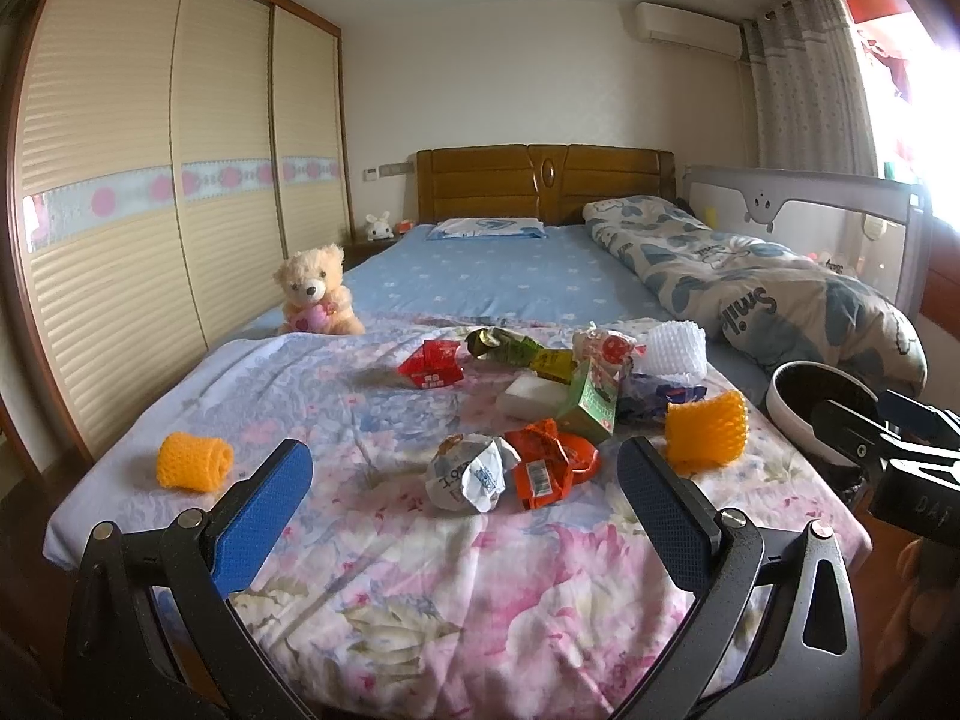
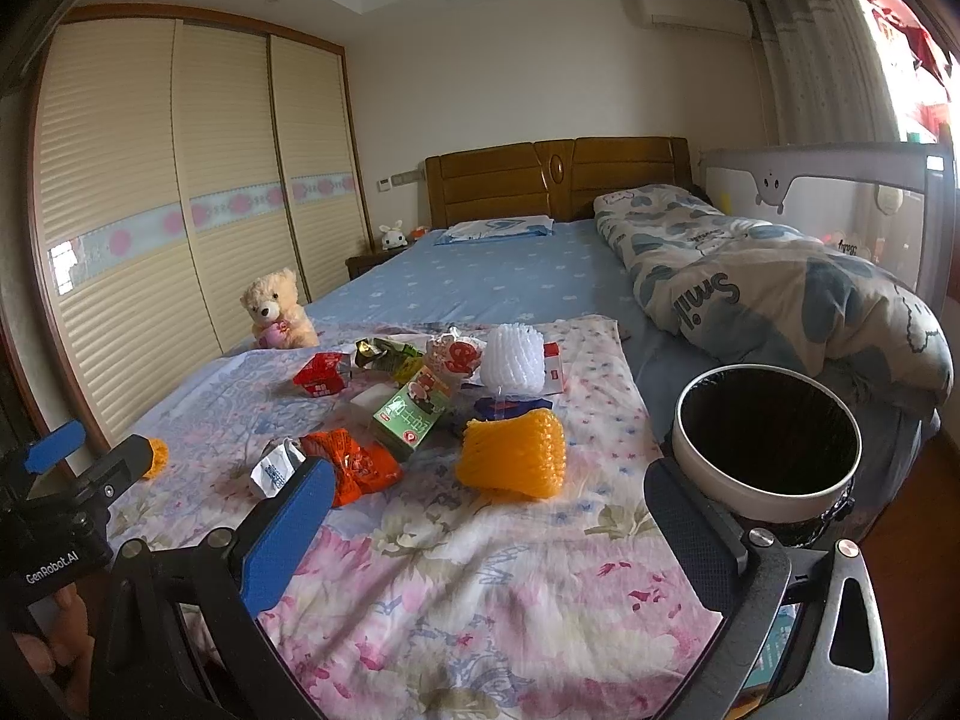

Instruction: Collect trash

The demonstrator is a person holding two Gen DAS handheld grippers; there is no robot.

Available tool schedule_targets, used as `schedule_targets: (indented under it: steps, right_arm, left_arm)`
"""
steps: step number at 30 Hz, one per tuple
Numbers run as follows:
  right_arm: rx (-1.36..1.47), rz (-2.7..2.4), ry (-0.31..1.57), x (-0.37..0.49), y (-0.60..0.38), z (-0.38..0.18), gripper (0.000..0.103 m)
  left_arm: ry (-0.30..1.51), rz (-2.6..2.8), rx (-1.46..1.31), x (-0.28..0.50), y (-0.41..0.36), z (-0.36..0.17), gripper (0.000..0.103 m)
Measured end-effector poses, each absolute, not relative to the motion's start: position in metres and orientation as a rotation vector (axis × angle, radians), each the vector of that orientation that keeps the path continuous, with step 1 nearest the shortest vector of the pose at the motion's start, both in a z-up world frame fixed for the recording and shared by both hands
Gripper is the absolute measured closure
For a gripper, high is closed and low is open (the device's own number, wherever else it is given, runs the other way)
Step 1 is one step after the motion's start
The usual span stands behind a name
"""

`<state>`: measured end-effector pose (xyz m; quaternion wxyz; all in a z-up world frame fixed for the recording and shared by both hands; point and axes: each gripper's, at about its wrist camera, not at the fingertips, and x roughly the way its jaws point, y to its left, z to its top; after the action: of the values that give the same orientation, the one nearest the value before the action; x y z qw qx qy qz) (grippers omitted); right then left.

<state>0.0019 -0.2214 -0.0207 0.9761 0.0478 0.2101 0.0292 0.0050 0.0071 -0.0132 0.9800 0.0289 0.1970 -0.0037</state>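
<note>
Trash lies on the floral sheet (image 1: 420,570) at the bed's foot: a crumpled white wrapper (image 1: 471,474), an orange-red wrapper (image 1: 549,462), a green carton (image 1: 591,402), a red carton (image 1: 432,363), a white foam net (image 1: 675,348) and two orange foam nets (image 1: 708,429) (image 1: 193,461). My left gripper (image 1: 465,510) is open and empty, just short of the crumpled wrapper. My right gripper (image 2: 489,516) is open and empty, near the orange foam net (image 2: 513,456). A white bin with a black liner (image 2: 765,432) stands at the bed's right side.
A teddy bear (image 1: 315,291) sits at the bed's left edge. A rolled duvet (image 1: 750,282) lies along the right side by a bed rail (image 1: 798,198). A wardrobe (image 1: 150,180) runs along the left wall. A pillow (image 1: 486,228) lies by the headboard.
</note>
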Motion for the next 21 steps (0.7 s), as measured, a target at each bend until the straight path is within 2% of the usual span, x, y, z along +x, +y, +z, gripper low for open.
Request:
schedule_targets:
  steps: [8,21]
  right_arm:
    - [0.097,0.058,0.443,0.006,-0.220,-0.025,0.000]
    - [0.121,0.073,0.569,0.043,-0.226,-0.045,0.000]
  left_arm:
    - [0.433,-0.012,0.033,0.011,0.011,-0.022,0.000]
    - [0.596,0.011,-0.002,0.055,0.036,-0.052,0.000]
